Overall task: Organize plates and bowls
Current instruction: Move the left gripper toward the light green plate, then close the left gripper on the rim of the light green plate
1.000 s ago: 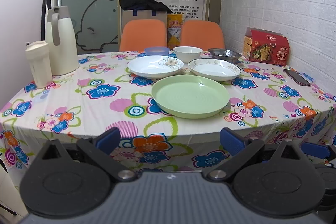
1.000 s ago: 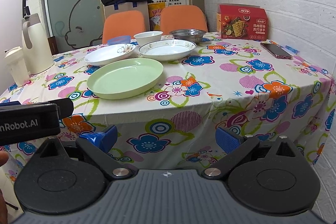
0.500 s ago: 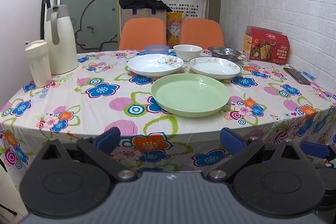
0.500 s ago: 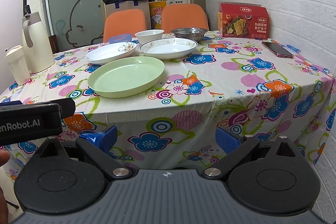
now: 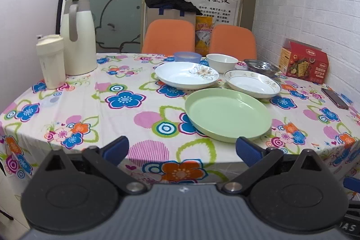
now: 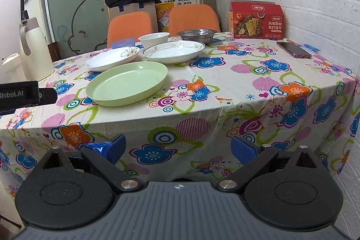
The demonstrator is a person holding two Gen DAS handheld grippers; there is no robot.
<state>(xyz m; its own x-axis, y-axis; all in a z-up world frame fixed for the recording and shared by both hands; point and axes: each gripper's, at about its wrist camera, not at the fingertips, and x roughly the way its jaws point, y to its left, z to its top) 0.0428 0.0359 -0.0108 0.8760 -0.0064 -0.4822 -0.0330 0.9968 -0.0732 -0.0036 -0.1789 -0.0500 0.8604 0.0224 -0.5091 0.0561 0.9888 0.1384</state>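
The green plate (image 5: pixel 228 115) is lying nearest you on the flowered tablecloth (image 5: pixel 126 100), with the white flower-print plate (image 5: pixel 186 75) and the gold-rimmed plate (image 5: pixel 253 83) just behind it, each sitting separately. Behind those, the blue bowl (image 5: pixel 187 57), white bowl (image 5: pixel 222 60) and steel bowl (image 5: pixel 261 66) are lining the far edge. Nothing is stacked yet, so the sorting is still waiting to begin.

You are bringing both tools closer: over the last second the table has been growing larger in each wrist view, and the green plate is now sitting just past your left gripper (image 5: pixel 181 147). Its jaws are standing wide, holding nothing. Your right gripper (image 6: pixel 177 147) is likewise gaping and empty, hanging below the table edge. The approach looks like the opening reach, likely for the green plate.
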